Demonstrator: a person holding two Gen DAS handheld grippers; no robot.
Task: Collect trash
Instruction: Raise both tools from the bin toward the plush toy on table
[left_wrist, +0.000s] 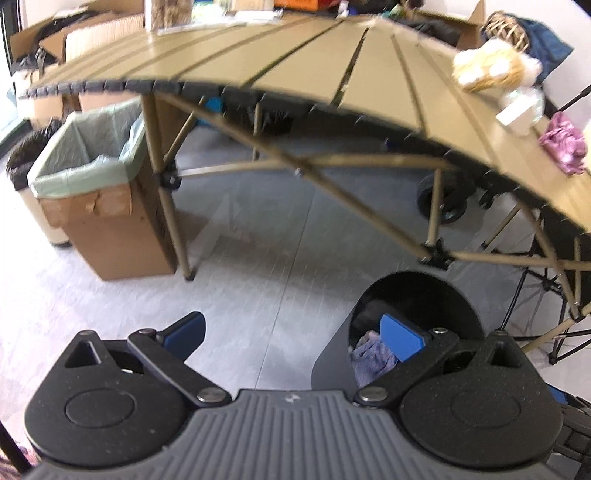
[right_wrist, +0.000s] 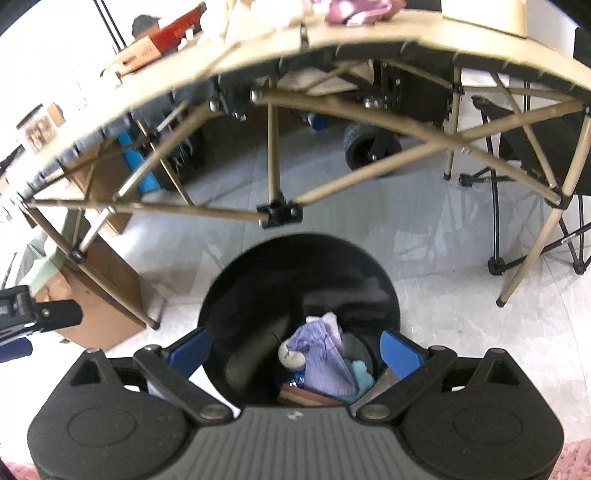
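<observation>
The right gripper (right_wrist: 295, 350) hangs directly over a round black bin (right_wrist: 229, 295) standing on the pale floor (right_wrist: 443, 266) in front of the folding table (right_wrist: 258, 48). Its blue-padded fingers (right_wrist: 400, 352) are spread wide and hold nothing. Straight below the gap between them, inside the bin, lies trash — a crumpled lilac paper (right_wrist: 325, 362), a light blue scrap (right_wrist: 360, 373) and a small white ball (right_wrist: 290, 358).

The left gripper (left_wrist: 295, 336) is also spread wide and empty, hovering over bare floor to the left of the same bin (left_wrist: 424, 295); its right finger (left_wrist: 400, 338) overlaps the bin's rim.

More trash sits near the table's right edge: a crumpled purple wrapper (left_wrist: 563, 142), a white-and-yellow wad (left_wrist: 491, 66) and a small white cup (left_wrist: 517, 110). A cardboard box (left_wrist: 110, 221) lined with a pale green bag (left_wrist: 81, 173) stands on the floor beside the table's left leg (left_wrist: 173, 206).
</observation>
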